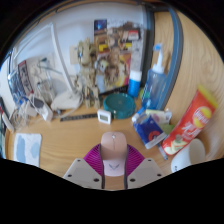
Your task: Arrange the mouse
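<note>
A beige-pink computer mouse [114, 148] with a small logo on its near end sits lengthwise between my fingers. The magenta pads [94, 157] press against its two sides. My gripper [114, 160] is shut on the mouse and holds it over the wooden tabletop [70, 135]. The mouse's underside is hidden.
Ahead stand a small white cube [104, 116] and a teal bowl [120, 103]. To the right are a blue bottle [155, 85], a blue-white packet [152, 127], a red snack pack [190, 125] and a white round thing [190, 158]. A white object [27, 148] lies left. Cluttered shelves stand behind.
</note>
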Tool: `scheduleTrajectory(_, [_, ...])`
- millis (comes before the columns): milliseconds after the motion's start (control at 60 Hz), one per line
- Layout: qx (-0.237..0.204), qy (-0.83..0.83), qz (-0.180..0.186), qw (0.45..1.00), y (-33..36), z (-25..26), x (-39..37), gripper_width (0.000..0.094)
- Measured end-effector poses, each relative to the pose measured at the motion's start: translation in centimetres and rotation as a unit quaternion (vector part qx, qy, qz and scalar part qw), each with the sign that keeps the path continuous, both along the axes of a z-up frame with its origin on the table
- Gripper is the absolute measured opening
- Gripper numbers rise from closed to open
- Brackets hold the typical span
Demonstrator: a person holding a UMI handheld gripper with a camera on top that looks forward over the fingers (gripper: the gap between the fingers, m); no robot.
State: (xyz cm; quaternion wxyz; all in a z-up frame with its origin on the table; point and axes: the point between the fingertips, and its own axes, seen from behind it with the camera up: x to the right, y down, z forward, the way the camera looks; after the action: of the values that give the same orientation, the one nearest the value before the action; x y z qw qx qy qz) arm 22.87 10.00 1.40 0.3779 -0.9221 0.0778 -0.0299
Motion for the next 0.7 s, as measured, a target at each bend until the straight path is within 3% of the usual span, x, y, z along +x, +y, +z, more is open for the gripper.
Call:
scheduleTrajectory(150, [0.087, -0.004, -0.01, 0.996, 1.7, 12.0, -4.7, 0.0251])
scheduleTrajectory(283, [0.167, 0.005, 0.024, 0.986, 2.4, 21.7, -13.7, 0.025])
scheduleTrajectory(383, [0.199, 0.018, 0.052, 0.979, 2.7, 25.4, -21.1, 0.0252])
scheduleTrajectory(517, [0.183, 0.034, 0.081, 0.979, 3.6, 22.9, -29.7, 0.0251])
scheduleTrajectory(700, [0.081, 0.043, 0.101, 0.991, 3.0, 10.1, -36.5, 0.026])
